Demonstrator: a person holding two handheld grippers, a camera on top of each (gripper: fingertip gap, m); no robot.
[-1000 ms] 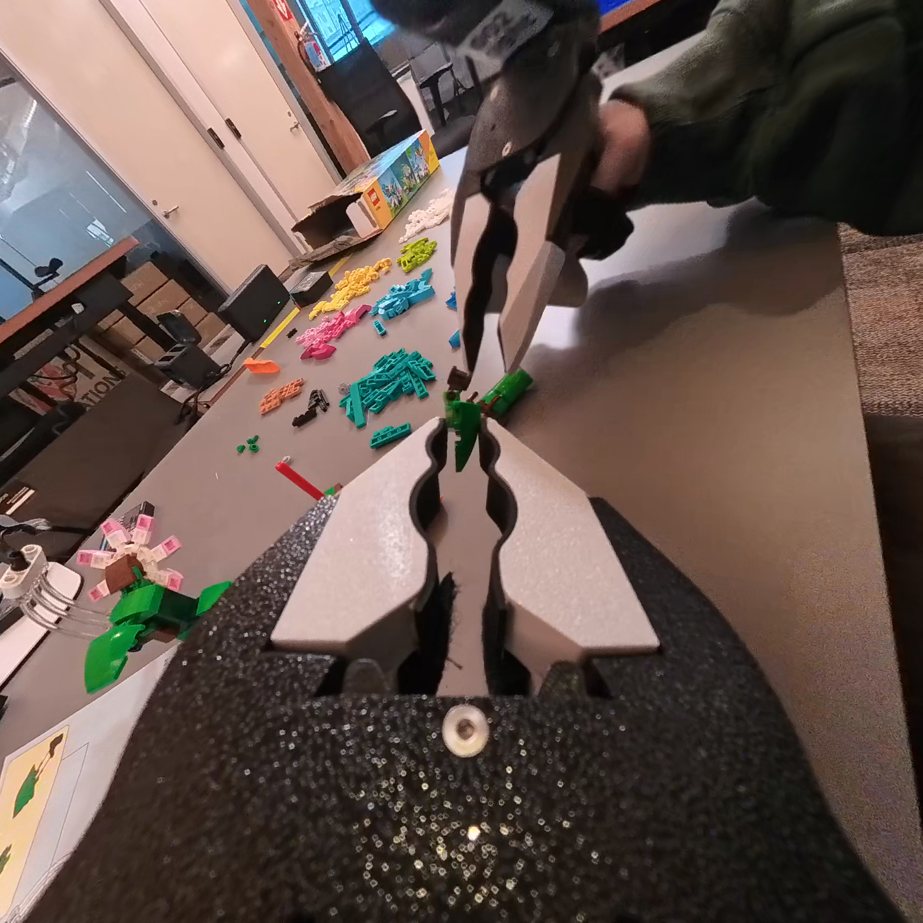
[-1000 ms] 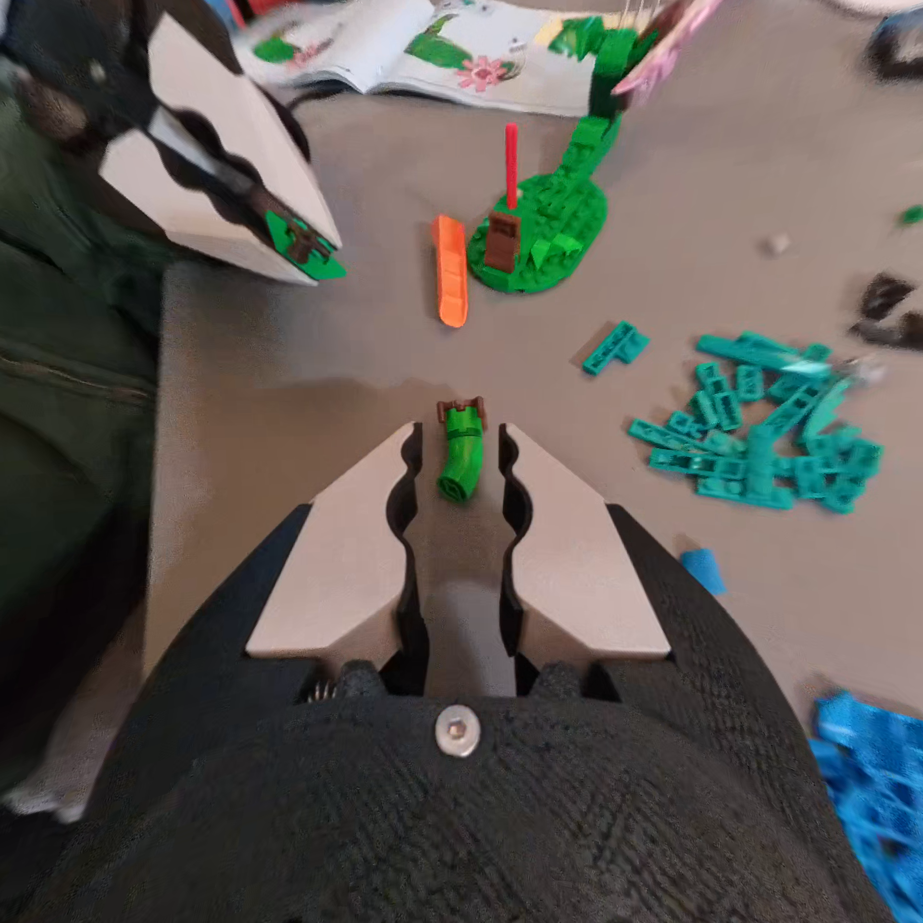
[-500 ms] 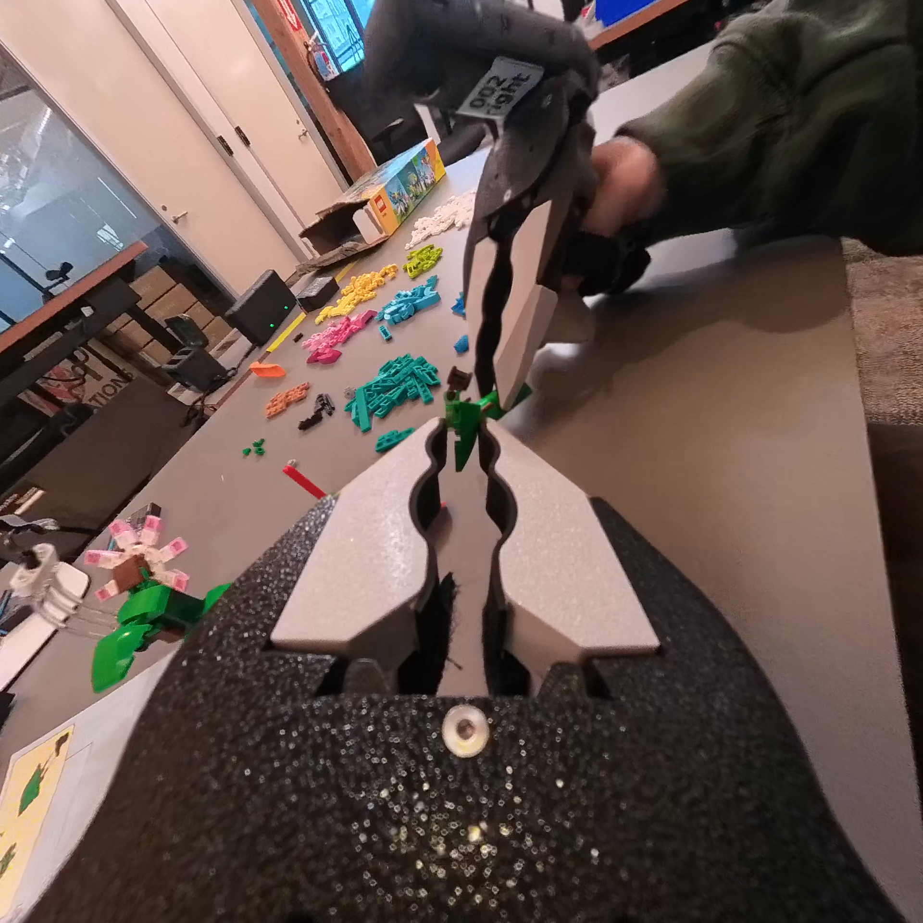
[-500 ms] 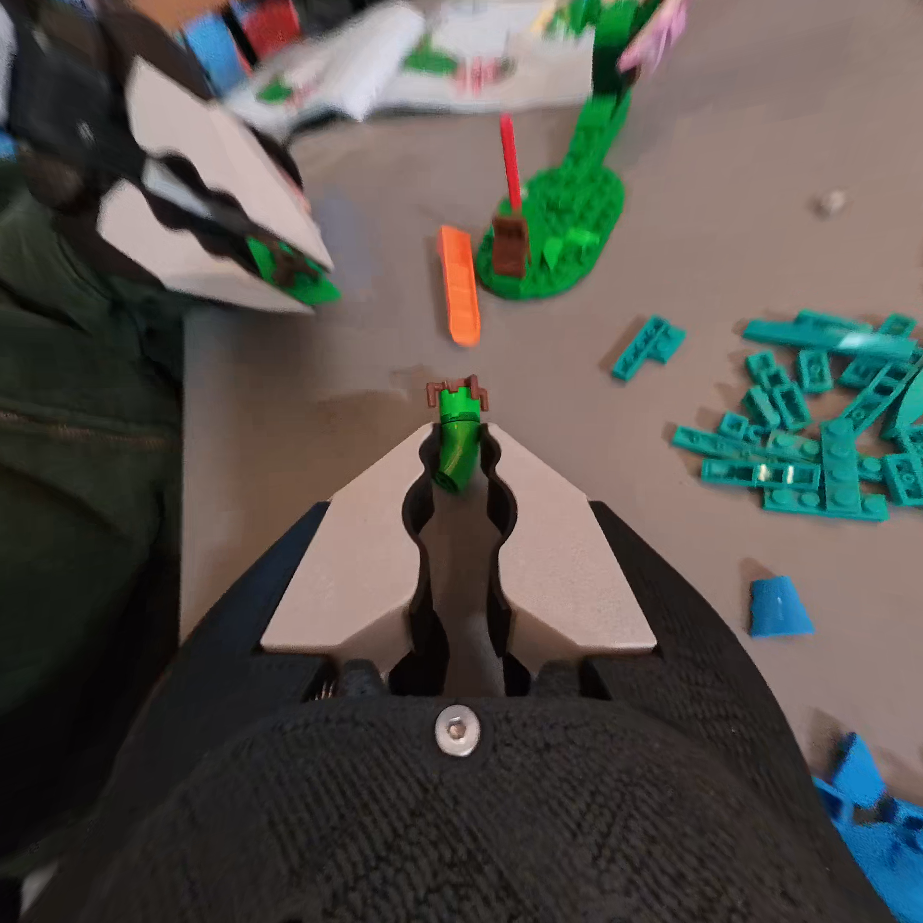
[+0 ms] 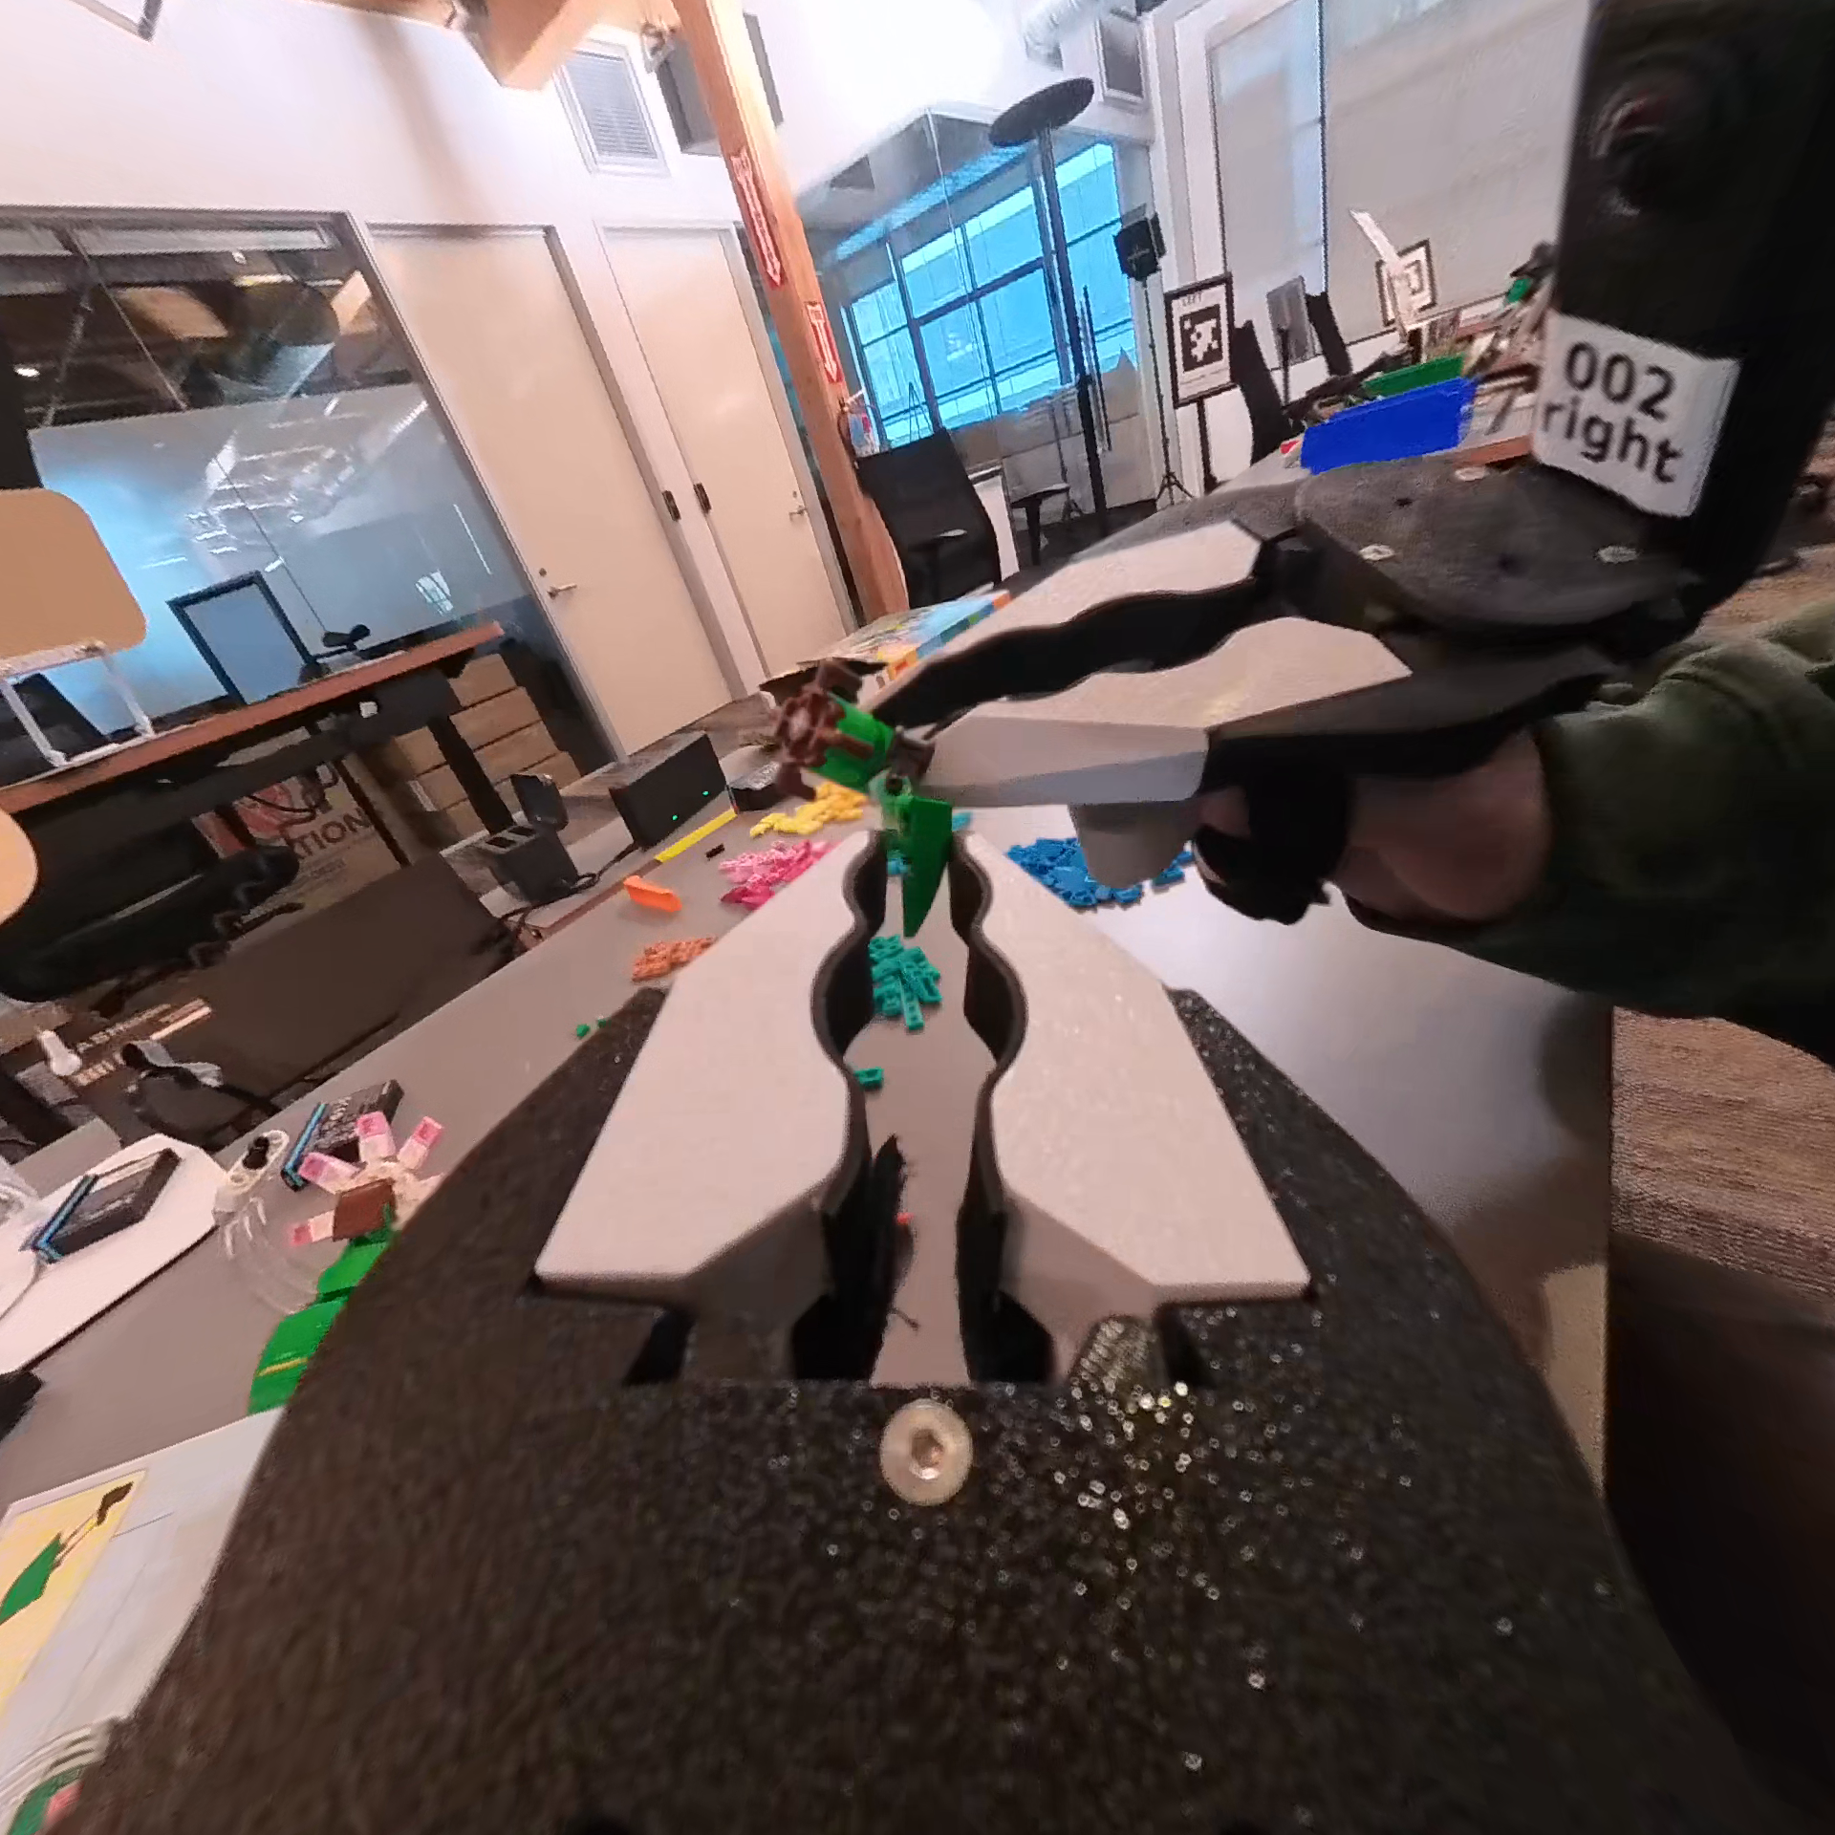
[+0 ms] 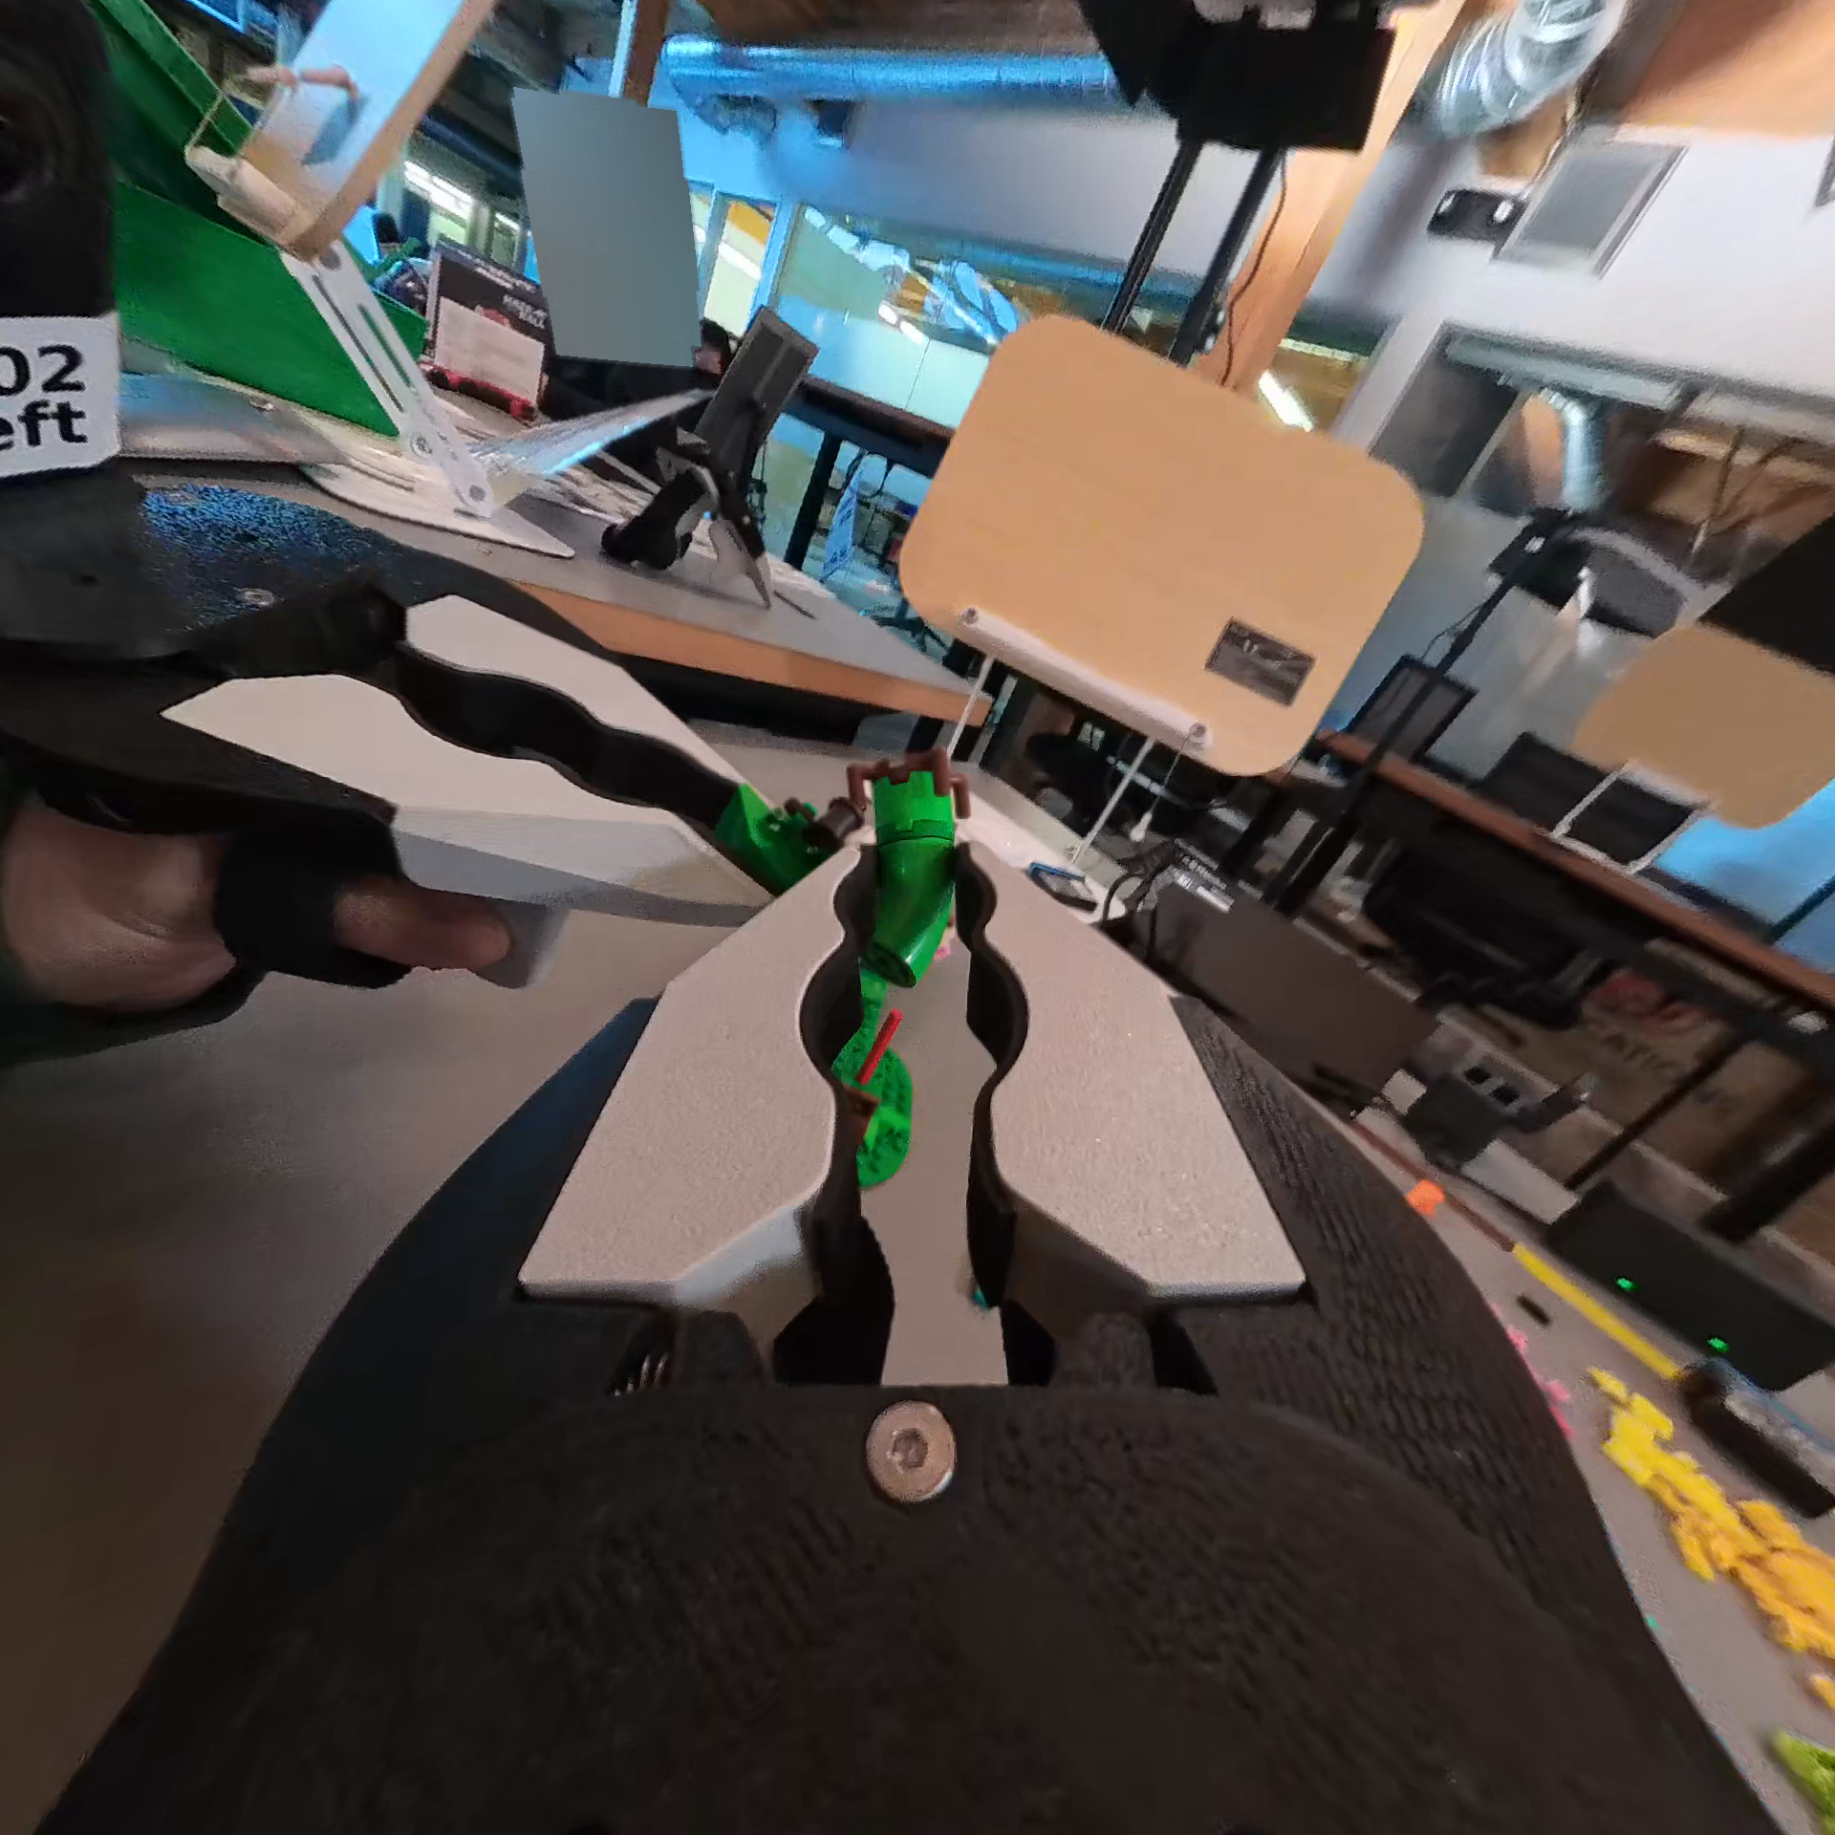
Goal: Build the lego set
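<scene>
My left gripper is shut on a green leaf piece with a small brown part at its top. My right gripper is shut on a curved green stem piece topped by a brown spiked ring. Both pieces are held in the air, tip to tip. In the left wrist view the right gripper comes in from the right with the stem piece just above the leaf. In the right wrist view the left gripper comes in from the left with the leaf piece.
The green base with a red rod stands on the grey table below. A pink flower build is at the left. Sorted piles lie beyond: teal, pink, yellow, blue. An instruction sheet is at the near left. Both grippers' tips are close together, under 4 cm apart. Both grippers' tips are roughly 25 cm from the pink flower build.
My right gripper closed on the green stem piece lying on the table and lifted it. Both grippers rose and tilted level, bringing the stem and leaf pieces together in the air.
</scene>
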